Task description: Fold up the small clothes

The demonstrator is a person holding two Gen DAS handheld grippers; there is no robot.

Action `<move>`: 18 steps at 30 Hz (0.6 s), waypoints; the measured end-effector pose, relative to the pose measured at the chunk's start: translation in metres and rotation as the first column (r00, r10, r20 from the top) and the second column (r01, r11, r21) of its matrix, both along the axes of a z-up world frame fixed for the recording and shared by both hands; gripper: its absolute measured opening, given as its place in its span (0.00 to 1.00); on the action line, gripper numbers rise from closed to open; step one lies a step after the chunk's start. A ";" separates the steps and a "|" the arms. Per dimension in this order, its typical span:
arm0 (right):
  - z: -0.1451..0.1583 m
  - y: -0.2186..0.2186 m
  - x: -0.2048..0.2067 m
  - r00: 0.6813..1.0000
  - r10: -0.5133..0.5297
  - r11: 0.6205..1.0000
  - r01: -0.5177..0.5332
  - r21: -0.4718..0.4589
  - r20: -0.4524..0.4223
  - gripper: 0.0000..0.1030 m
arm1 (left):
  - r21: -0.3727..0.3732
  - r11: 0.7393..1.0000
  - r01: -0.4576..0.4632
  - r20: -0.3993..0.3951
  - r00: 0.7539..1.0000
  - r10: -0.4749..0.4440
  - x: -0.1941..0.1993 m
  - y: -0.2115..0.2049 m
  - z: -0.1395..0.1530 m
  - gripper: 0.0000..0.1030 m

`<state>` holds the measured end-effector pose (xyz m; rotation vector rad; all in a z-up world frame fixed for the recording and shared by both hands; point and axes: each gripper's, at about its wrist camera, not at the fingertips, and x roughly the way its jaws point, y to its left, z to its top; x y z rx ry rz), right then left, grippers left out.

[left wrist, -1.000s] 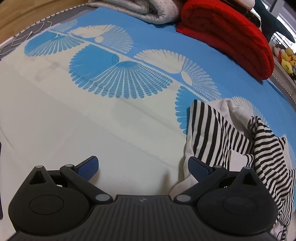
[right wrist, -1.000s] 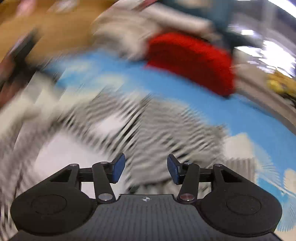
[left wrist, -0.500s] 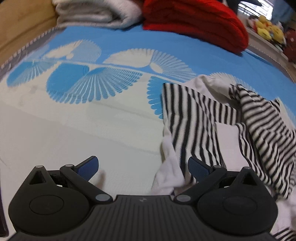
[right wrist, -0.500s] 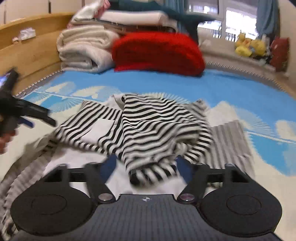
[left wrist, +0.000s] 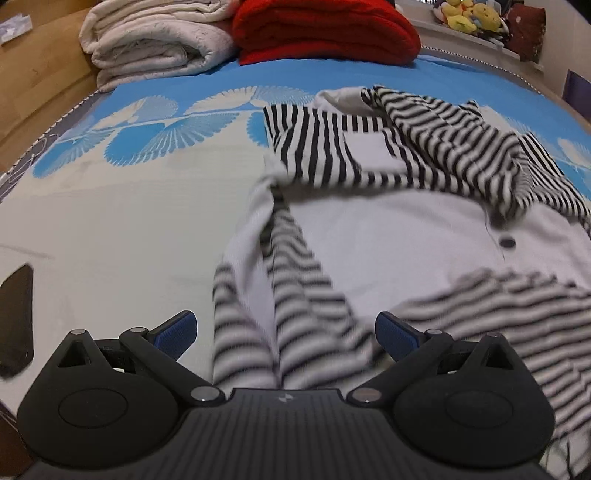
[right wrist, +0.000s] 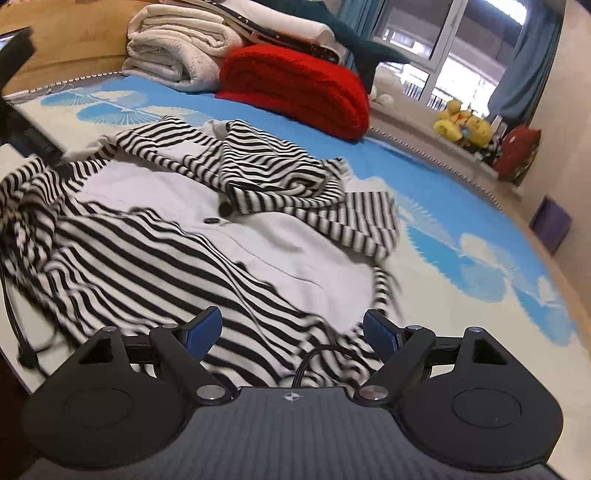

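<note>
A small black-and-white striped garment (left wrist: 388,236) with a white front and dark buttons lies crumpled on the blue-and-white patterned bedspread (left wrist: 110,221). My left gripper (left wrist: 284,325) is open just above its left side, and a blurred striped sleeve (left wrist: 295,314) runs between the fingers without touching the pads. In the right wrist view the same garment (right wrist: 295,236) spreads ahead. The jaws of my right gripper (right wrist: 291,321) are opening over its near striped edge, with cloth lying below and between them, not pinched.
Folded white blankets (left wrist: 155,48) and a red blanket (left wrist: 325,33) are stacked at the head of the bed. Plush toys (right wrist: 461,125) sit on the window ledge. A dark flat object (left wrist: 16,306) lies at the left. A black cable (right wrist: 314,358) crosses the cloth.
My left gripper has swung right, from bare bedspread to over the garment's sleeve. The right gripper's jaws have widened, and it has come down toward the garment's near edge.
</note>
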<state>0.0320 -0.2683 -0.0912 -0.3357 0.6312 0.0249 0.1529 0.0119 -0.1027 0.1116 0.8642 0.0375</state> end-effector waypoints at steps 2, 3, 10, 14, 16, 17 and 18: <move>0.000 -0.006 -0.005 1.000 -0.005 1.000 0.005 -0.015 0.009 0.82 | -0.019 1.000 -0.013 0.003 1.000 0.013 -0.016 0.005 -0.005 1.00; 0.001 -0.008 -0.009 1.000 -0.009 1.000 0.010 -0.021 0.015 0.82 | -0.033 0.999 -0.019 0.005 1.000 0.020 -0.022 0.008 -0.007 1.00; 0.002 -0.031 -0.022 0.998 -0.065 0.997 0.065 0.029 0.015 0.82 | -0.063 0.998 -0.020 0.007 1.000 0.020 -0.048 0.019 -0.014 1.00; -0.002 -0.048 -0.023 0.994 -0.101 0.989 0.104 0.105 -0.040 0.83 | -0.080 0.997 -0.004 -0.002 1.000 0.004 -0.055 0.021 -0.014 1.00; -0.005 -0.054 -0.025 0.992 -0.110 0.985 0.117 0.128 -0.064 0.83 | -0.077 0.997 0.008 -0.005 1.000 -0.008 -0.059 0.021 -0.014 1.00; -0.007 -0.057 -0.026 0.991 -0.113 0.983 0.122 0.136 -0.074 0.84 | -0.071 0.997 0.015 -0.006 1.000 -0.016 -0.061 0.021 -0.014 1.00; -0.008 -0.059 -0.028 0.990 -0.115 0.982 0.126 0.143 -0.086 0.84 | -0.064 0.998 0.022 -0.006 1.000 -0.022 -0.063 0.021 -0.014 1.00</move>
